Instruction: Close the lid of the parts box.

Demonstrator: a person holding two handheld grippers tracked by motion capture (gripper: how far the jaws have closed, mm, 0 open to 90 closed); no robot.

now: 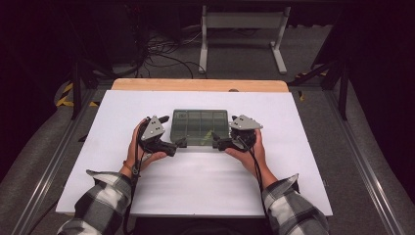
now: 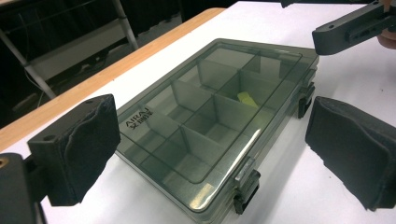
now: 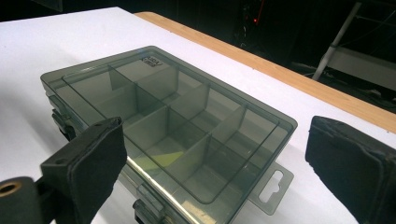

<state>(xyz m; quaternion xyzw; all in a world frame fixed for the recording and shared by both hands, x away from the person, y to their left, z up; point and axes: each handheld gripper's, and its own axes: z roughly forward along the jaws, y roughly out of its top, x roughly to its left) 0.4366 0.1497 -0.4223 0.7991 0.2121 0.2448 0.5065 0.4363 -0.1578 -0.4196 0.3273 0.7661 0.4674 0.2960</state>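
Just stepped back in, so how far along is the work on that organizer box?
Done: the organizer box lies flat on the white table, lid down, with a yellow piece inside one compartment. In hand: nothing; the left gripper and right gripper sit open at its front edge, apart from it. Left: whether the front latches are fastened is unclear.

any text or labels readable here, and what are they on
"AIRAJ": raised lettering at one corner of the lid of the smoky clear compartment box, read in the left gripper view.
A smaller line under it: too small to read.
The same mark shows in the right gripper view, blurred.
Nothing else bears text.
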